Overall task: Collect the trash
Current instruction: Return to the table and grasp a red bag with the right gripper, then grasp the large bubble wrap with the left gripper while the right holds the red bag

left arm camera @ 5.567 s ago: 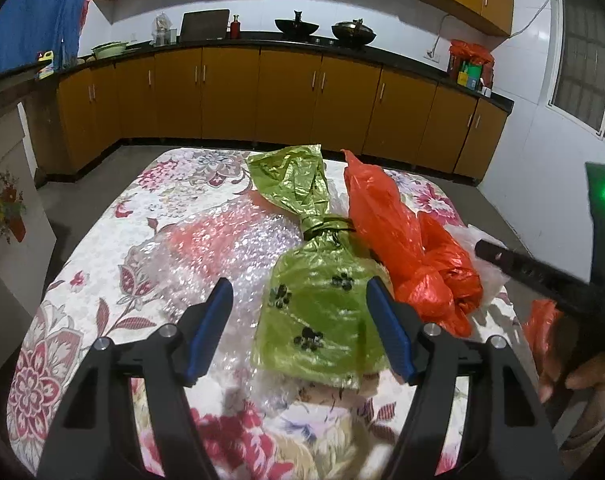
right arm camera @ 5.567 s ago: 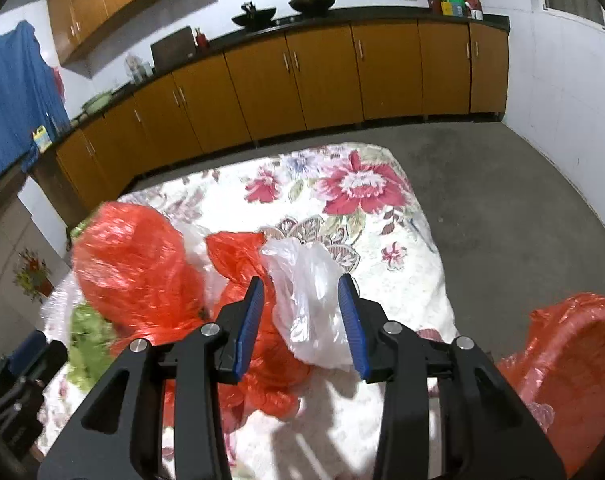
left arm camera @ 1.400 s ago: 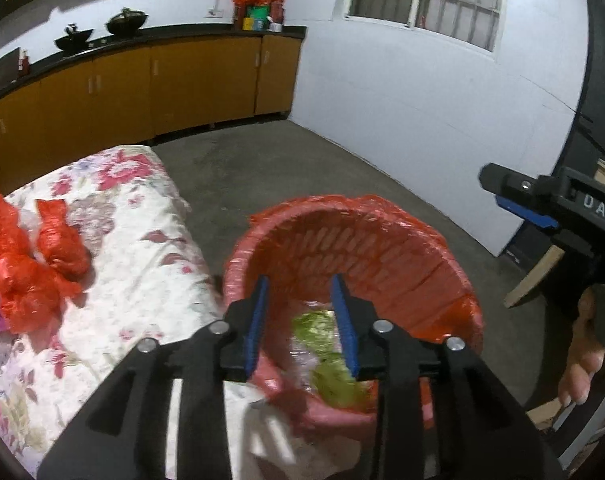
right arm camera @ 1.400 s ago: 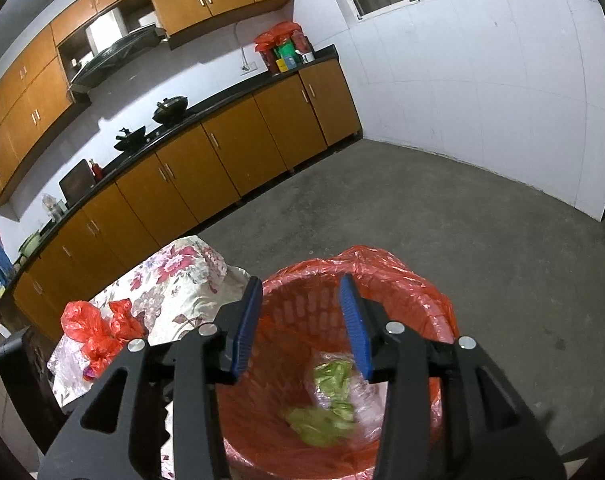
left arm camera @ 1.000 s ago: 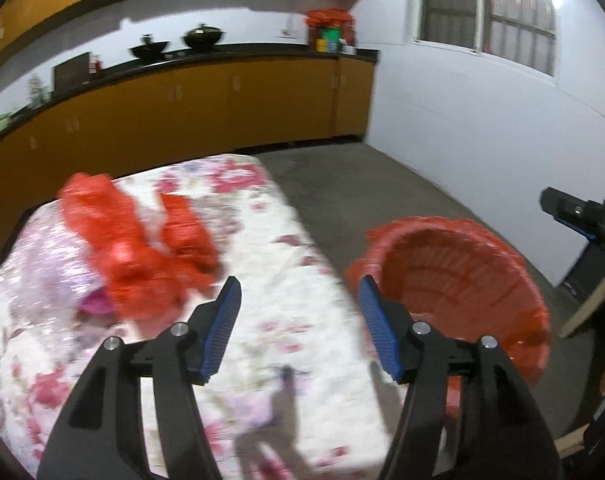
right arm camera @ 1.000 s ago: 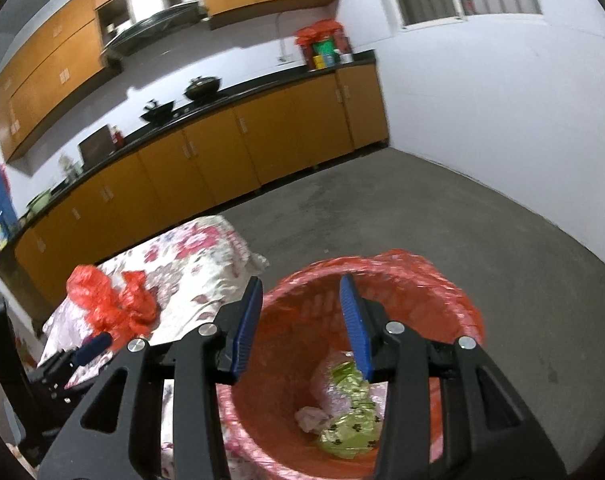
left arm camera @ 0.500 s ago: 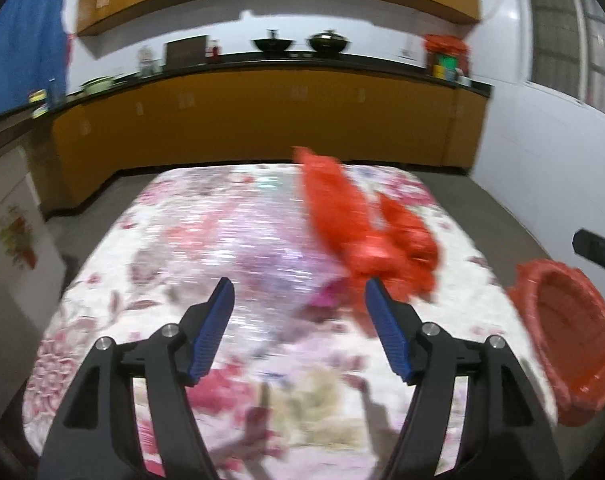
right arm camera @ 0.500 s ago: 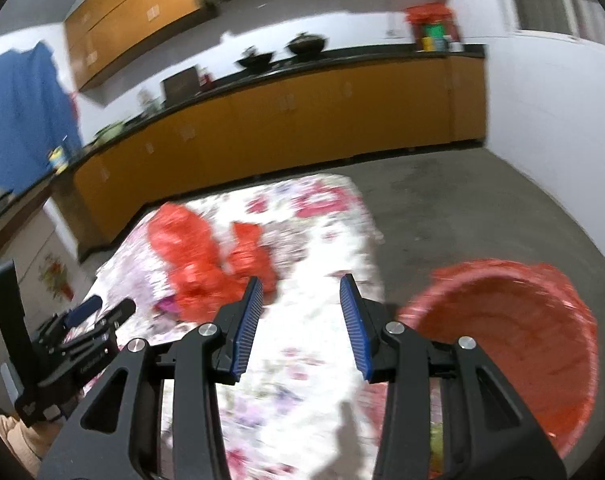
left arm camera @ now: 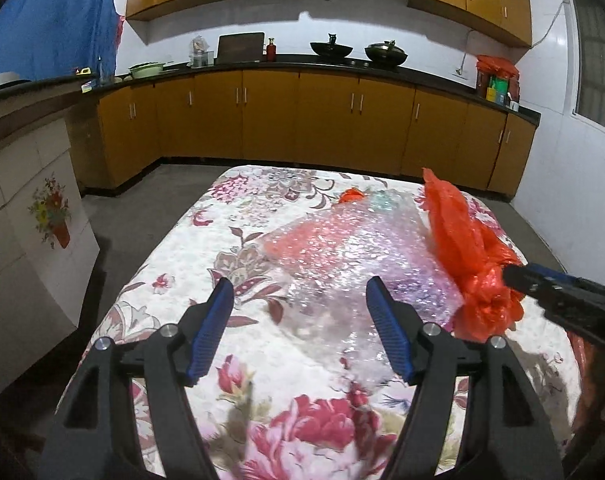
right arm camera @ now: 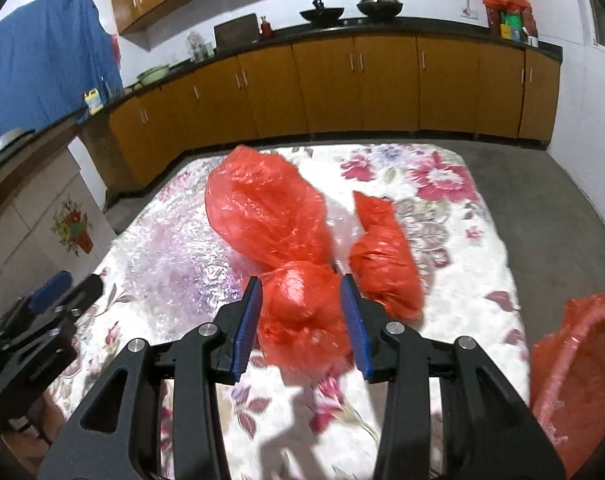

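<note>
We hold the left gripper [left arm camera: 300,322] over the near part of the flowered tablecloth [left arm camera: 182,248], its blue pads standing wide apart; the jaws have just been opening, and nothing sits between them but the cloth below. Just beyond the right-hand pad lies a sheet of bubble wrap [left arm camera: 342,256], spread flat and running away from us toward the far right. Past the wrap, to the right of our left fingers, a red plastic bag [left arm camera: 462,240] lies crumpled on the cloth.

We hold the right gripper [right arm camera: 300,316] low over that same pile, pads set at a middling gap. A knotted red bag [right arm camera: 302,312] bulges up between the two pads; whether they press on it we cannot tell, for the picture is blurred there. Beyond the fingertips the bag swells into a larger red lobe [right arm camera: 262,216], and a second red bag [right arm camera: 382,256] lies just right of the right-hand pad. The bubble wrap shows left of the left-hand pad. Far to the lower right, off the cloth's edge, stands the red trash basket [right arm camera: 574,360]. At the back, orange-brown cabinets [left arm camera: 262,116] run under a dark counter.
</note>
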Available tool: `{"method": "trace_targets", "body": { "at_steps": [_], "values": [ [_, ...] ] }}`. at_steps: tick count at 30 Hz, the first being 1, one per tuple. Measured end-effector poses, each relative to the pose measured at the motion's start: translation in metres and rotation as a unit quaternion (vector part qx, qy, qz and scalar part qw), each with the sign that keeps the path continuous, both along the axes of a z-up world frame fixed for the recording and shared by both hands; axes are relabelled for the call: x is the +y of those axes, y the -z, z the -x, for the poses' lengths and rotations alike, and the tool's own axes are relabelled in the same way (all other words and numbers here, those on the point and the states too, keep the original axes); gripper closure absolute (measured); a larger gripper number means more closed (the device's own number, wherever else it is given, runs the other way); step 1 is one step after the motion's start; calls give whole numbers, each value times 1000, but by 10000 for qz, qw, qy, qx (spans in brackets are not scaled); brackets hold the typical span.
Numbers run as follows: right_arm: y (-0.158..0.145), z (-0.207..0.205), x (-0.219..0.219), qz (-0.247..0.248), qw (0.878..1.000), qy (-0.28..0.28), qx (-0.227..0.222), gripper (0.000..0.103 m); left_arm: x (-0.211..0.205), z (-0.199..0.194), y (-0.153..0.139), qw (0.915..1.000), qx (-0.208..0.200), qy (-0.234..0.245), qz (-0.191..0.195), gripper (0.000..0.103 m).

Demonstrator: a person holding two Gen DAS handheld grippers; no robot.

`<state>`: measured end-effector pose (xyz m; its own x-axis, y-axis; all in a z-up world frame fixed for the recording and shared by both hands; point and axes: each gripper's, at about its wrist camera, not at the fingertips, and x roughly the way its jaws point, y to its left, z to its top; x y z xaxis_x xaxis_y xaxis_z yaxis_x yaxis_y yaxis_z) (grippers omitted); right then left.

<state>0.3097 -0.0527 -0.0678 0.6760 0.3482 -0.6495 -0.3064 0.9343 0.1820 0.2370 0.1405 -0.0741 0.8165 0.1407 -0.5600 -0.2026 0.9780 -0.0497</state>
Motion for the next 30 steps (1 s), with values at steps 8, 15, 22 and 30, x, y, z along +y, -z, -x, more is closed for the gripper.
{"method": "trace_targets", "body": {
  "at_steps": [8,15,22,30],
  "values": [
    [29,-14,21,439,9986,-110,266,61,8,-5,3,10000,11,31,76,35],
    [27,-5,15,308,9988,-241,286,80,3,-15,6,9997,37,200,114,35],
    [0,27,-15,-14,9999,-150,-71,82,-8,-37,10,9994,152,312,85,35],
    [-6,41,-47,-102,9998,156,-63,82,-22,-70,37,9965,678,479,131,41]
  ]
}}
